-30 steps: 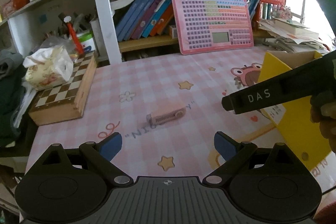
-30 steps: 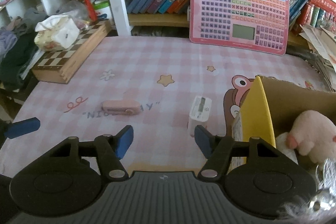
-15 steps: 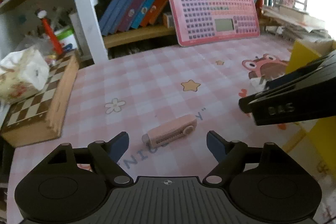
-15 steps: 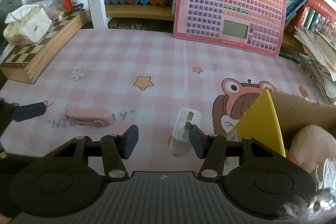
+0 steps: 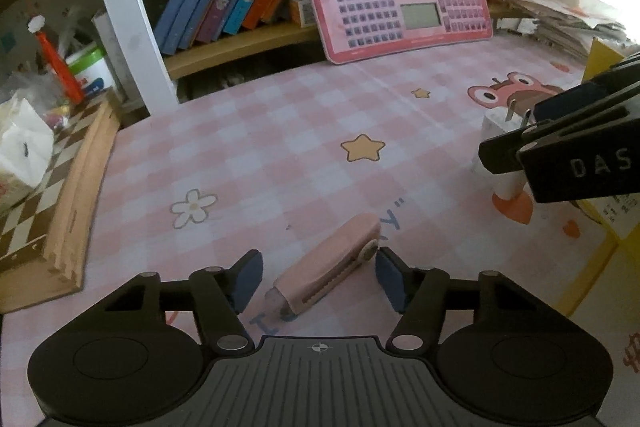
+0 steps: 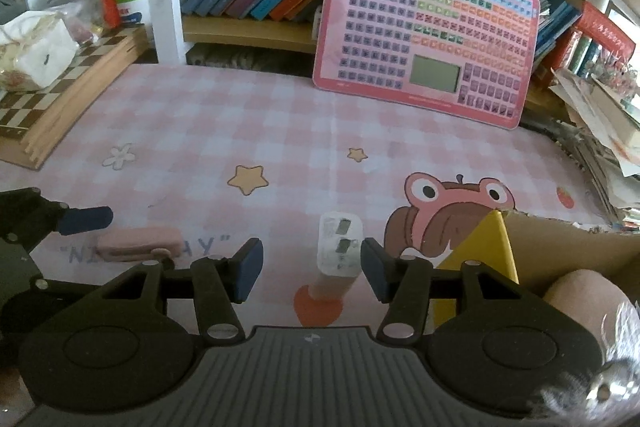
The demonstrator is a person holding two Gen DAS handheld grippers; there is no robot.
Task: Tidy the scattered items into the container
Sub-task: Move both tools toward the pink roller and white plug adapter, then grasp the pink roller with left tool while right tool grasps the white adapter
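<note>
Pink utility knife (image 5: 328, 265) lies flat on the checked tabletop (image 5: 280, 131), slanted, butt end toward 1 o'clock, right between the blue pads of the left gripper (image 5: 318, 281). A second ago the knife sat well ahead of that gripper near the middle of the left wrist view; now the gripper has come down over it and brackets it. Its jaws are closing, much narrower than a second ago, with the knife between them; the right pad is at or nearly at the knife's wheel end, the left pad shows a clear gap, so no pinch yet.

White charger plug (image 6: 339, 247) lies on the tabletop at 12 o'clock of the right gripper (image 6: 312, 269), between its pads. That gripper has also closed in from farther back. Its jaws are part spread and about steady; the right pad is just beside the plug and the left pad well clear, so nothing is gripped.

Cardboard box (image 6: 560, 247) with the yellow flap sits at 3 o'clock of the right gripper, a pink plush toy (image 6: 584, 291) already inside.

Judgement: both approaches are finished and both grasps are the step in hand. Two loose items left, both about to be picked, then moved to the box. The knife's slant may make it pivot as the pads meet it.
</note>
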